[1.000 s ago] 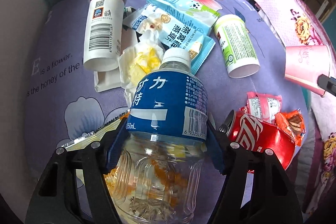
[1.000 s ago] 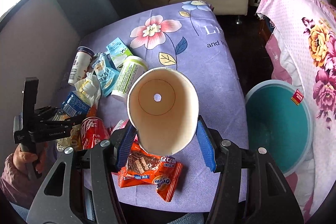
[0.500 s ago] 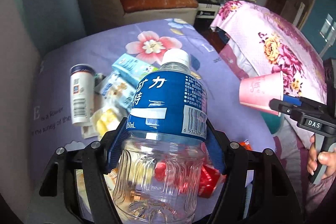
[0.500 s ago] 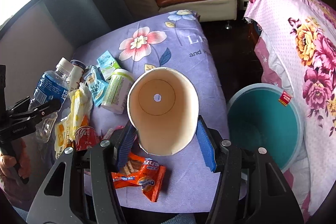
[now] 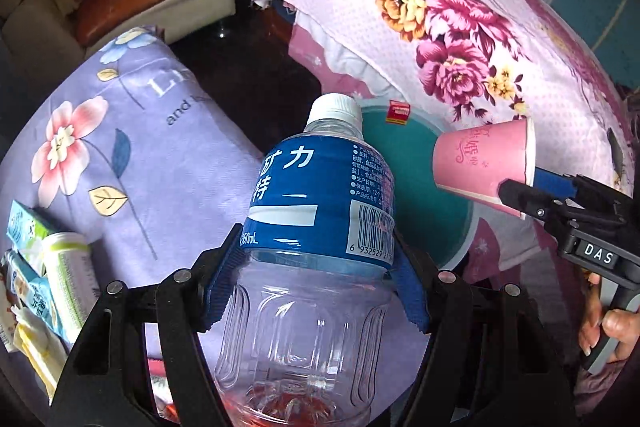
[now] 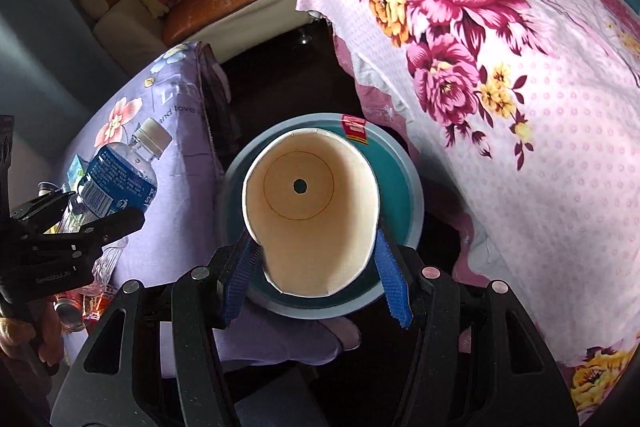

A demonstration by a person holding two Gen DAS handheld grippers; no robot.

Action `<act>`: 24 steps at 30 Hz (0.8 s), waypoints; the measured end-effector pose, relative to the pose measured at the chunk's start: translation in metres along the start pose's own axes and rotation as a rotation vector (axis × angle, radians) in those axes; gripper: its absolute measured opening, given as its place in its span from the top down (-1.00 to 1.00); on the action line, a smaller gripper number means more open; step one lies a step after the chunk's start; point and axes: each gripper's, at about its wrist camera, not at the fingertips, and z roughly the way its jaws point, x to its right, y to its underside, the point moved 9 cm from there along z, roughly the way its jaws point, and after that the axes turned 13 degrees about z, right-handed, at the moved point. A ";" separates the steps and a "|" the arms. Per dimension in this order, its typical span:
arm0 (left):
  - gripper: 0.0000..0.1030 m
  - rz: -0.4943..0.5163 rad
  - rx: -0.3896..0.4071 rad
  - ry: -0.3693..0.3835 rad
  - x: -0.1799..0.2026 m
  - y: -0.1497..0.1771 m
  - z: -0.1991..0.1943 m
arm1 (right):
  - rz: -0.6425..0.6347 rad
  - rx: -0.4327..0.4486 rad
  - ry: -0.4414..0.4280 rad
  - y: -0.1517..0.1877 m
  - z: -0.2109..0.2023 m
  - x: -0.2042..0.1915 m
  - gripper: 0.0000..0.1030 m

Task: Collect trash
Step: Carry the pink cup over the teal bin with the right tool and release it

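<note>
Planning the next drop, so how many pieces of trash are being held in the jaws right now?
2. A water bottle is clamped in the left gripper, and a pink paper cup in the right gripper, over the teal bin.

Floral pink bedspread [image 6: 500,75], lilac flowered cloth [image 5: 132,147] (printed lettering), orange-cushioned sofa [image 6: 224,7].

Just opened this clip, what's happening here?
A person is clearing trash with two handheld grippers. The left gripper is clamped on an empty plastic water bottle, and the right gripper holds a pink paper cup directly above the teal trash bin. More wrappers and a white container lie on the purple floral cloth.
</note>
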 end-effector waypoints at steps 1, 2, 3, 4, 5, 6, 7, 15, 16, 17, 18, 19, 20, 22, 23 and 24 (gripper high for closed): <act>-0.35 0.007 -0.010 0.005 0.006 -0.004 0.008 | 0.008 -0.009 0.003 0.000 0.004 0.006 -0.05; -0.35 0.015 -0.019 0.011 0.011 -0.007 0.015 | 0.013 -0.016 0.005 0.001 0.007 0.010 -0.05; -0.36 0.022 -0.026 0.016 0.016 -0.010 0.021 | 0.019 -0.024 0.008 0.002 0.010 0.014 -0.05; -0.36 0.026 -0.032 0.020 0.020 -0.012 0.025 | 0.024 -0.030 0.009 0.003 0.013 0.018 -0.05; -0.36 0.029 -0.040 0.021 0.022 -0.014 0.030 | 0.030 -0.037 0.010 0.003 0.016 0.021 -0.05; -0.37 0.029 -0.046 0.023 0.023 -0.015 0.033 | 0.036 -0.043 0.010 0.004 0.019 0.023 -0.05; -0.37 0.030 -0.049 0.024 0.024 -0.015 0.036 | 0.041 -0.048 0.011 0.005 0.022 0.024 -0.05; -0.58 0.013 -0.034 0.006 0.018 -0.022 0.040 | 0.061 -0.080 0.016 0.007 0.036 0.032 -0.05; -0.61 0.011 -0.029 0.003 0.017 -0.023 0.038 | 0.060 -0.082 0.017 0.007 0.036 0.032 -0.05; -0.62 0.008 -0.025 0.002 0.016 -0.023 0.036 | 0.058 -0.083 0.018 0.007 0.037 0.031 -0.05; -0.65 0.005 -0.021 0.004 0.015 -0.023 0.033 | 0.056 -0.084 0.019 0.007 0.038 0.030 -0.05; -0.67 0.003 -0.015 0.005 0.014 -0.023 0.031 | 0.054 -0.085 0.020 0.006 0.038 0.029 -0.06; -0.68 0.000 -0.010 0.004 0.013 -0.023 0.029 | 0.052 -0.087 0.021 0.006 0.038 0.028 -0.07; -0.69 -0.008 -0.004 0.005 0.010 -0.022 0.024 | 0.047 -0.093 0.024 0.006 0.040 0.025 -0.09; -0.70 -0.013 -0.001 0.008 0.008 -0.021 0.021 | 0.043 -0.097 0.027 0.007 0.041 0.023 -0.10; -0.70 -0.020 0.002 0.012 0.006 -0.019 0.018 | 0.038 -0.100 0.030 0.007 0.041 0.021 -0.11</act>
